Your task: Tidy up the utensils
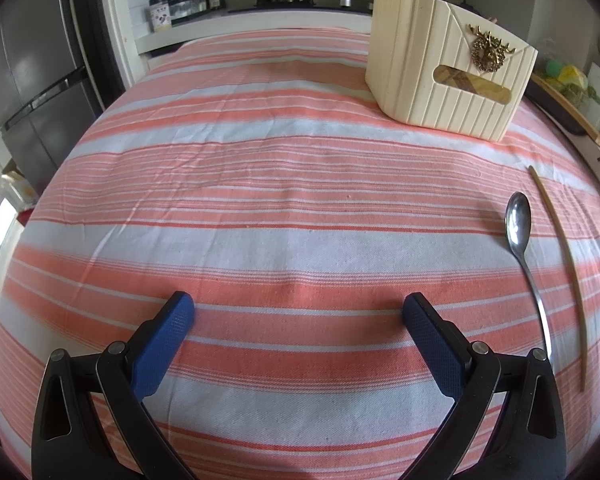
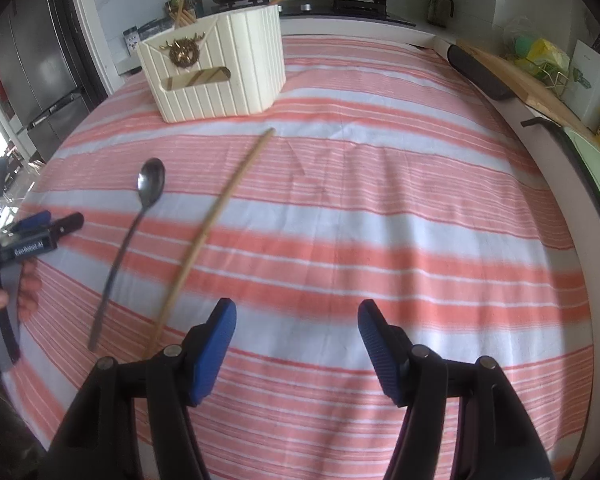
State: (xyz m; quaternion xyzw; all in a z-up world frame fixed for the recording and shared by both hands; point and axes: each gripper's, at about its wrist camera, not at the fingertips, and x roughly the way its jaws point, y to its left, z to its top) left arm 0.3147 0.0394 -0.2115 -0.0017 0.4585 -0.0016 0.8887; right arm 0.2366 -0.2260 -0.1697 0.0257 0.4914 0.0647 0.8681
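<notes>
Table [image 1: 260, 208] covered with pink-and-white striped cloth. Left gripper [image 1: 298, 308] above cloth, jaws wide apart, holding nothing. Right gripper [image 2: 296, 316] also above cloth, jaws apart, nothing between pads. Metal spoon [image 2: 140, 216] and single wooden chopstick [image 2: 216, 220] lie side by side on cloth, not touching, between the two grippers. Cream ribbed utensil holder [image 2: 220, 76] stands at far end of table, more chopsticks [image 2: 182, 14] sticking out of it. Stove with pans behind.
</notes>
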